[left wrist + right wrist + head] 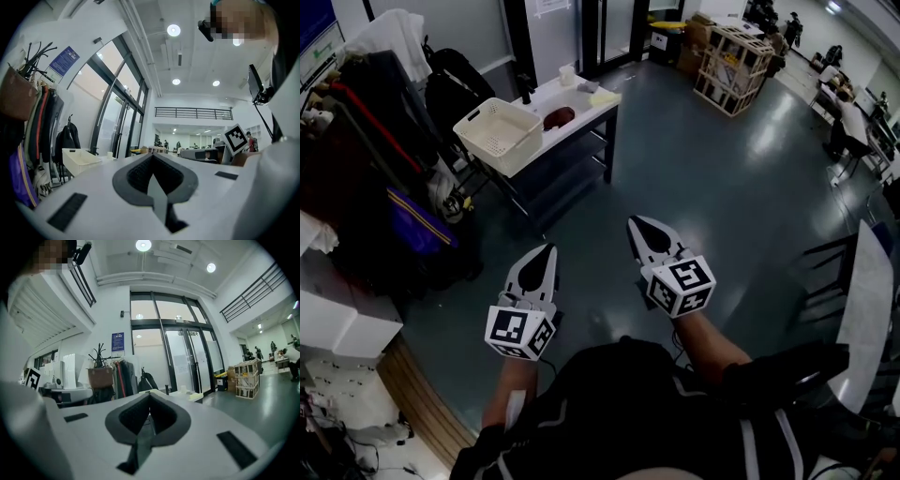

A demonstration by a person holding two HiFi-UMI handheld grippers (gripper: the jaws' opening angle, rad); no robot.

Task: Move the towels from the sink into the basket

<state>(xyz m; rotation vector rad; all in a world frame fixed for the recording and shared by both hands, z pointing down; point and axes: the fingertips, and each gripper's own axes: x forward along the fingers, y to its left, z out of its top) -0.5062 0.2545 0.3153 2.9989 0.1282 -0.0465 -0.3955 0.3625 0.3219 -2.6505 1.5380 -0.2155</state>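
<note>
Left gripper [547, 251]: jaws pressed together, nothing pinched, held well apart from the table [546, 94].
Right gripper [637, 225]: jaws pressed together, nothing pinched.
Towel [560, 117]: dark red, seen in sink [545, 120], mid-tabletop.
Basket [525, 150]: white, set at tabletop's left end, beside sink.

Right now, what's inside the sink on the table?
A dark red towel lies in the sink. Anything under it is covered, so I cannot tell if more towels are there.
</note>
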